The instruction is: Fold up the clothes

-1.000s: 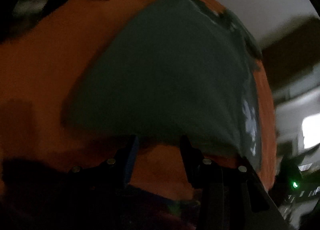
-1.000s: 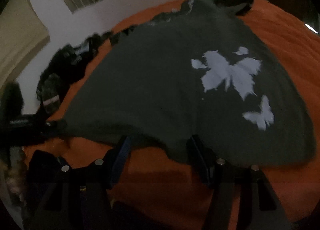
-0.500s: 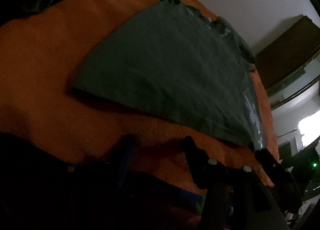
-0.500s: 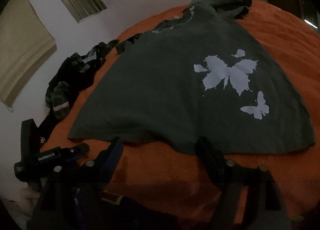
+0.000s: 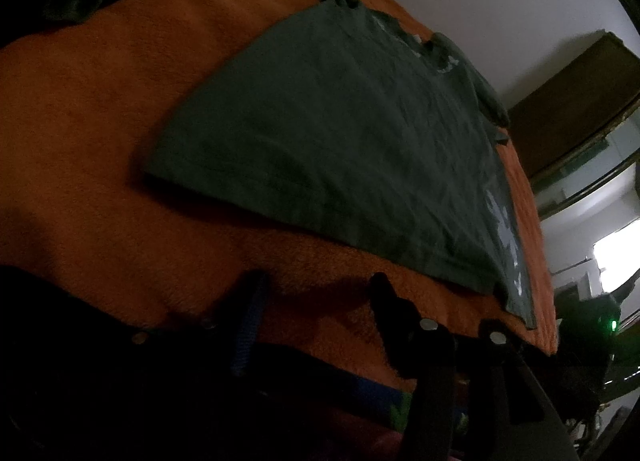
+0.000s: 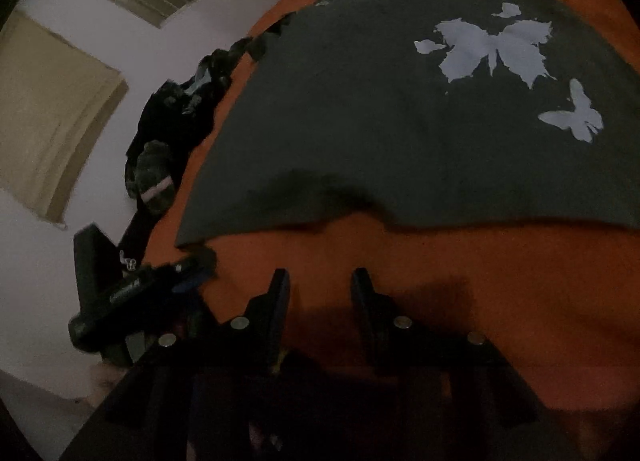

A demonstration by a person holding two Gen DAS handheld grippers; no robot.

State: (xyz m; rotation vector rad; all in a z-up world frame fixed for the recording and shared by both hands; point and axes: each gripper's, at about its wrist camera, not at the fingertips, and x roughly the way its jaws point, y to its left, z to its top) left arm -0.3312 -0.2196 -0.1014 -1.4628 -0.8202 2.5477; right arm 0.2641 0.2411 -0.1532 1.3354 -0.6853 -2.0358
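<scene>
Shirt: dark green, flat on orange blanket, pale butterflies.
Left gripper: spread, empty.
Right gripper: spread, empty.

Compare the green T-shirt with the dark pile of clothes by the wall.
The T-shirt lies spread flat; the pile of clothes is bunched up. The T-shirt carries pale butterfly prints; the pile shows a pale stripe on one piece. The T-shirt fills mid-blanket; the pile sits at its edge. Both rest on the orange blanket.
</scene>
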